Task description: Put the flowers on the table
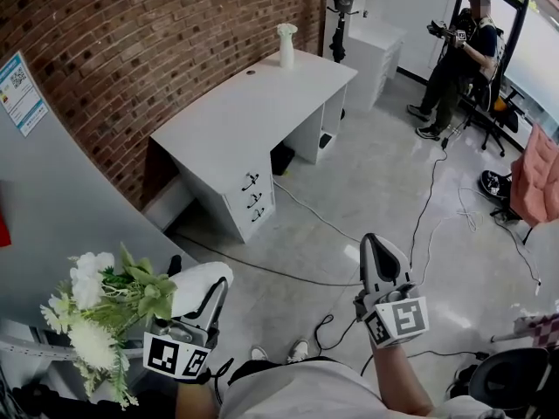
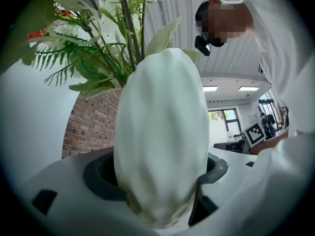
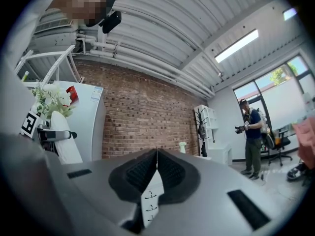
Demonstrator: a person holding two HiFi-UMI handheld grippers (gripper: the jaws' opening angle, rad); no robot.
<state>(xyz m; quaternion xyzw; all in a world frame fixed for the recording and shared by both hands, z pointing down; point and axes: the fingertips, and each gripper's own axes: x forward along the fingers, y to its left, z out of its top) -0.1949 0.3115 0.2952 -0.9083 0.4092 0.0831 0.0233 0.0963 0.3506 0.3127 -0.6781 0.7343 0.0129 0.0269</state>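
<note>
A bunch of white flowers with green leaves (image 1: 100, 308) stands in a white vase (image 1: 196, 285). My left gripper (image 1: 205, 297) is shut on that vase at the lower left of the head view. In the left gripper view the vase (image 2: 162, 132) fills the space between the jaws, with stems and leaves (image 2: 110, 48) above it. The white table (image 1: 253, 103), a desk with drawers, stands far ahead against the brick wall. My right gripper (image 1: 377, 250) hangs over the floor, shut and empty; in its own view the right gripper (image 3: 156, 168) has its pads pressed together.
A small white vase (image 1: 286, 44) stands at the desk's far end. A person (image 1: 463, 59) stands at the back right next to an office chair (image 1: 489, 103). Cables (image 1: 428, 208) trail over the floor. A grey cabinet (image 1: 52, 208) is close on my left.
</note>
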